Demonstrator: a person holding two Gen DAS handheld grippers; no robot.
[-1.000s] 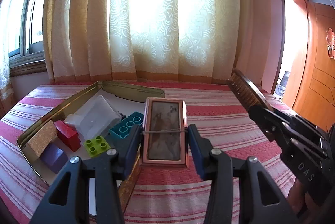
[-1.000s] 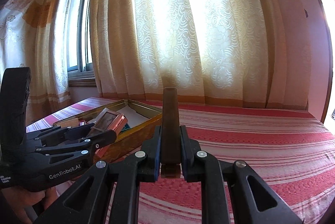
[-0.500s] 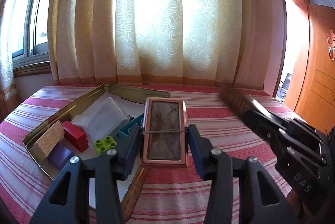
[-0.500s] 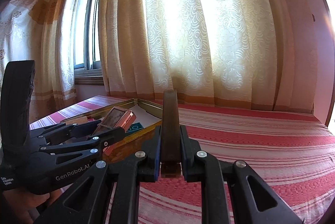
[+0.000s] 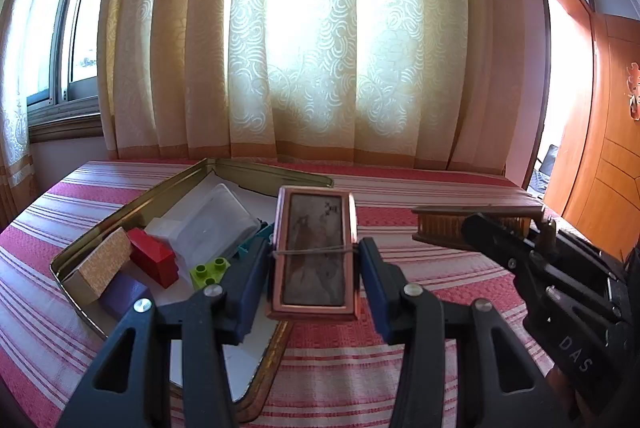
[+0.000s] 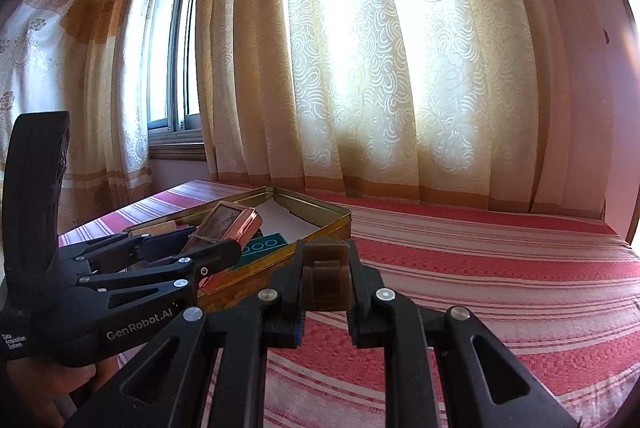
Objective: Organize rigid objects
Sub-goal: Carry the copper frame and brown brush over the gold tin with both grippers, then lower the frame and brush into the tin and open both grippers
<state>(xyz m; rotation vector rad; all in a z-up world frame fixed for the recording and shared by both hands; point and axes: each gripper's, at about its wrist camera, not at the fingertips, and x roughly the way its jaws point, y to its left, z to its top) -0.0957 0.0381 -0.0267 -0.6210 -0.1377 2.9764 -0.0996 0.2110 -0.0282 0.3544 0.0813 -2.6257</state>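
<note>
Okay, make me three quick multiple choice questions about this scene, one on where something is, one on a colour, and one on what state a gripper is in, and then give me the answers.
1. Where is the red block?
A. inside the gold tin
B. on the striped cloth, outside the tin
C. in the right gripper

2. What colour is the small studded brick in the tin?
A. orange
B. lime green
C. black

3. What is the left gripper doing?
A. gaping with nothing in it
B. clamped on a copper-framed box
C. clamped on the red block

Answers: 1 A, it lies between the tin's walls. 2 B, its studs are lime green. 3 B, both pads press the box's sides.
</note>
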